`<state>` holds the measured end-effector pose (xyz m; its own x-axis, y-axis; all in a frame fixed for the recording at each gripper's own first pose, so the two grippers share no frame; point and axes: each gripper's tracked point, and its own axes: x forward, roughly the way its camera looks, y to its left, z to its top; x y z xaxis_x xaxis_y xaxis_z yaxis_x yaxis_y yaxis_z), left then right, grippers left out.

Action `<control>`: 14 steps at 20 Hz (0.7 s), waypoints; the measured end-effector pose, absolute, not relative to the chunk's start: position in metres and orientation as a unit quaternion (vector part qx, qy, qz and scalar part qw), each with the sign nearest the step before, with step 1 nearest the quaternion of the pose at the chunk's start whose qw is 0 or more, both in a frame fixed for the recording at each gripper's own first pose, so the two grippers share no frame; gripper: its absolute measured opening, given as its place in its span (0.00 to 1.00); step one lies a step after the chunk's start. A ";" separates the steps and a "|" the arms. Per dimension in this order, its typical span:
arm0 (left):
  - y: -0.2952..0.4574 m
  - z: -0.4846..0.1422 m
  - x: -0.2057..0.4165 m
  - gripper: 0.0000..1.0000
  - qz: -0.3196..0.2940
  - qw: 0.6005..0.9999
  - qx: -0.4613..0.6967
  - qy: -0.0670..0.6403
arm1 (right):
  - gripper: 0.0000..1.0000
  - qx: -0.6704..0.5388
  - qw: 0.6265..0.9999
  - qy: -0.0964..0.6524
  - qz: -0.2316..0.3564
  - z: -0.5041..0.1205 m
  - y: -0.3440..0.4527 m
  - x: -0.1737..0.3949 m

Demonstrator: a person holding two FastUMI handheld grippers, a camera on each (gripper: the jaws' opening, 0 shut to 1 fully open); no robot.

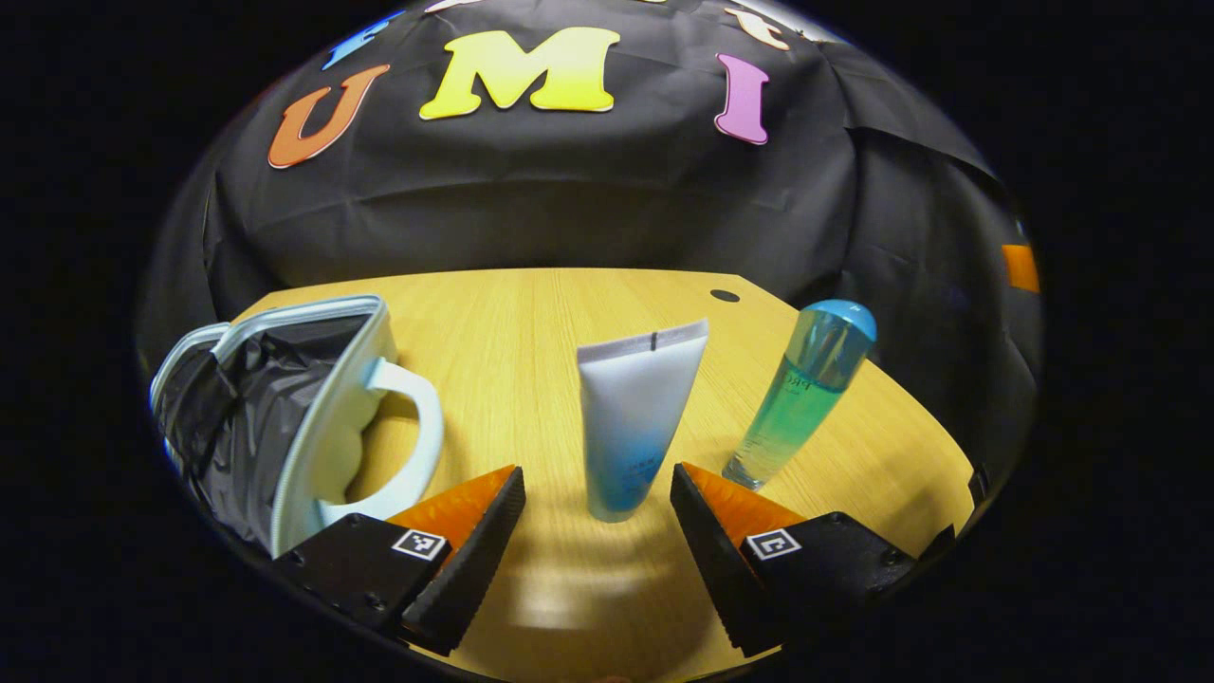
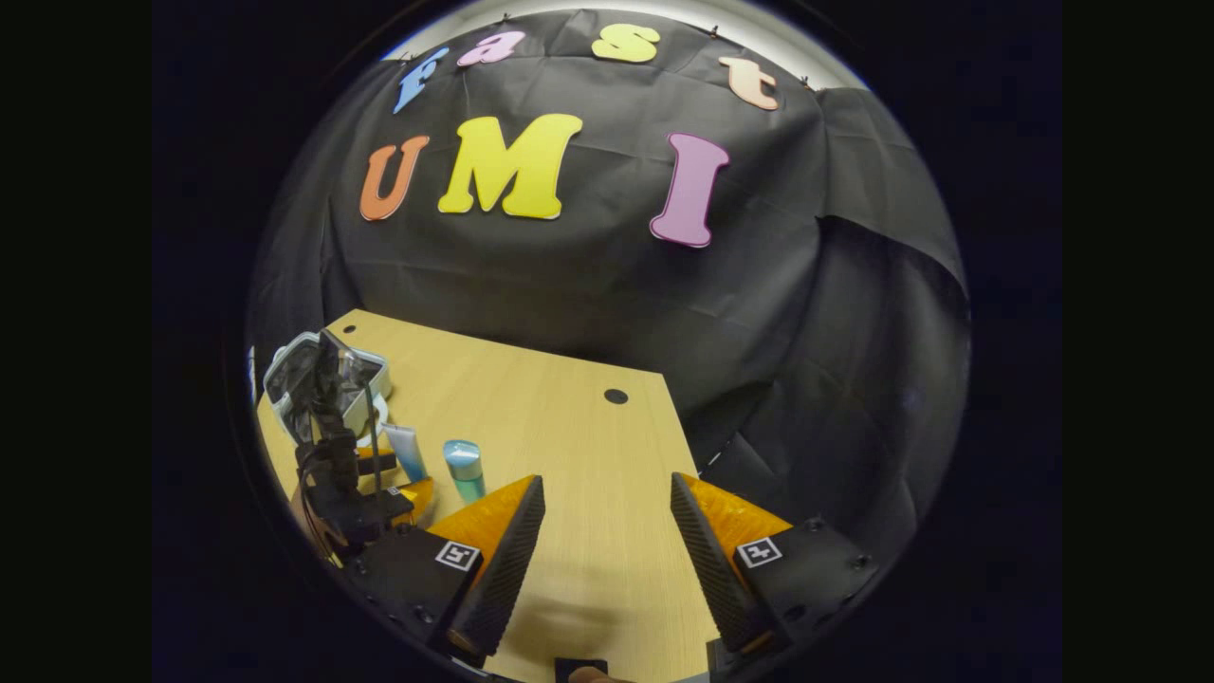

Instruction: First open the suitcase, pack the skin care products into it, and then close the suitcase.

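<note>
A small light-blue suitcase (image 1: 285,417) stands open at the left of the wooden table (image 1: 531,332), its dark lining showing and its handle (image 1: 417,427) facing me. A white-and-blue tube (image 1: 635,417) stands upright on its cap. My left gripper (image 1: 596,470) is open, with the tube's lower end between its fingertips and a gap on each side. A teal bottle (image 1: 806,389) with a blue cap stands just right of the tube. My right gripper (image 2: 607,479) hangs open over bare table with nothing in it. From there the suitcase (image 2: 322,379), tube (image 2: 406,453), bottle (image 2: 465,470) and left gripper (image 2: 398,474) lie far left.
A round cable hole (image 2: 616,396) sits near the table's far edge. The black cloth wall closes off the back and right side. The table's right edge (image 2: 678,446) runs close beside my right gripper.
</note>
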<state>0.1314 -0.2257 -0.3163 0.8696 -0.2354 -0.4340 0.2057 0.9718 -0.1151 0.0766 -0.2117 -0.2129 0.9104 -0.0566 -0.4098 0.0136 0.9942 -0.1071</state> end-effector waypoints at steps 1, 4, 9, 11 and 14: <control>-0.228 -0.319 0.135 0.97 -0.113 0.965 -0.033 0.232 | 0.80 -0.051 0.975 0.213 -0.021 -0.216 -0.214 0.076; -0.239 -0.311 0.144 0.88 -0.132 0.967 -0.042 0.214 | 0.80 -0.048 0.974 0.219 -0.028 -0.218 -0.216 0.076; -0.242 -0.314 0.135 0.55 -0.146 0.959 -0.050 0.238 | 0.79 -0.044 0.973 0.223 -0.036 -0.218 -0.214 0.079; -0.246 -0.311 0.127 0.48 -0.155 0.952 -0.072 0.252 | 0.79 -0.039 0.973 0.224 -0.041 -0.216 -0.213 0.079; -0.242 -0.283 0.112 0.47 -0.176 0.952 -0.043 0.245 | 0.80 -0.038 0.974 0.221 -0.043 -0.214 -0.209 0.079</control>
